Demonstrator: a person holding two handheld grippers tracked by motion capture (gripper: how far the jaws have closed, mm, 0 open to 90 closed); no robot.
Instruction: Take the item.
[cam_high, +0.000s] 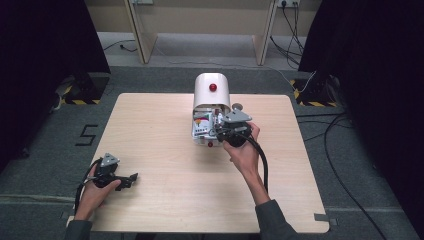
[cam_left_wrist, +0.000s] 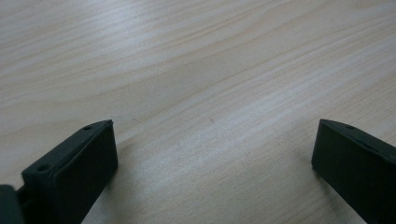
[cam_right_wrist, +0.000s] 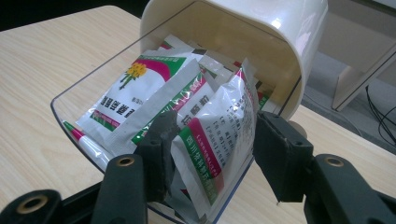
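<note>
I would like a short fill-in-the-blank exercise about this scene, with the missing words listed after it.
1. The sachets lie in a clear tray under a ____ cover.
2. The right tool has a ____ between its jaws.
3. The left tool stands open over the bare ____ table.
4. The cover's round knob is ____.

Missing words: white; sachet; wooden; red

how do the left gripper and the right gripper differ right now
The left gripper rests low over the bare wooden table, jaws wide apart with nothing between them. The right gripper reaches into the white box with a clear front tray, its jaws either side of a white, green and pink sachet. Both have two black jaws and are hand-held.
</note>
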